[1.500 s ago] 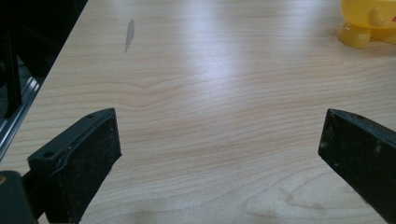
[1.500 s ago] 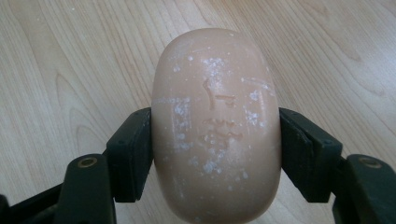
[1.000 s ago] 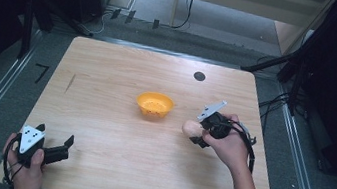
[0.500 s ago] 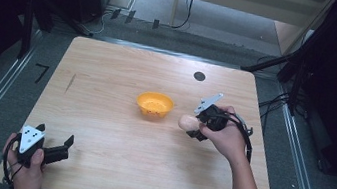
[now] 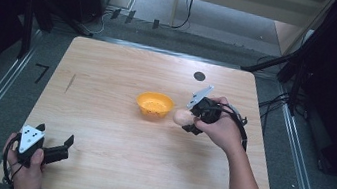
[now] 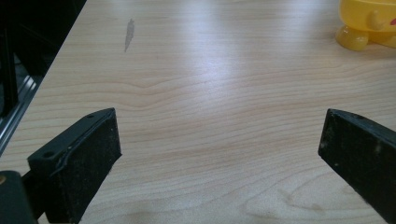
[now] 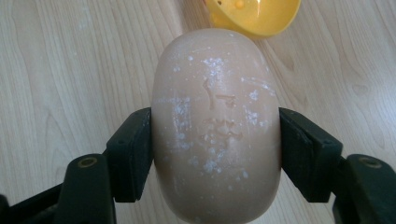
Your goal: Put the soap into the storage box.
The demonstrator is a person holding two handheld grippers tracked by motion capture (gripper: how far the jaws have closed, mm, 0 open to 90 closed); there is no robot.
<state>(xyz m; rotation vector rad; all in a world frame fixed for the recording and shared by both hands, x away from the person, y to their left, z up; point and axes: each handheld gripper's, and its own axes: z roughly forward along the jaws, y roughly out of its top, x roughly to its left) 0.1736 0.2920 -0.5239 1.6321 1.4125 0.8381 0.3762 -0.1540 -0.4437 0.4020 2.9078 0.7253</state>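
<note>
A pale peach oval soap bar [image 7: 215,126] is clamped at its sides, above the wood, by my right gripper [image 7: 215,154], which is shut on it. From above, the soap [image 5: 181,117] hangs just right of a yellow bowl [image 5: 154,105] at the table's middle, with the right gripper [image 5: 186,120] and the hand behind it. The bowl's rim [image 7: 254,16] lies just beyond the soap in the right gripper view. My left gripper [image 5: 66,147] rests open at the near left corner, its jaws wide apart over bare wood [image 6: 219,154]. The yellow bowl [image 6: 369,23] shows far off at the upper right there.
The wooden table [image 5: 108,75] has a round black hole [image 5: 199,76] near its far edge and a small grey streak [image 5: 70,83] at the left. Dark floor, metal rails and cables surround the table.
My right gripper has carried the soap a little leftward and away from the person, closer to the yellow bowl. The left gripper has stayed put.
</note>
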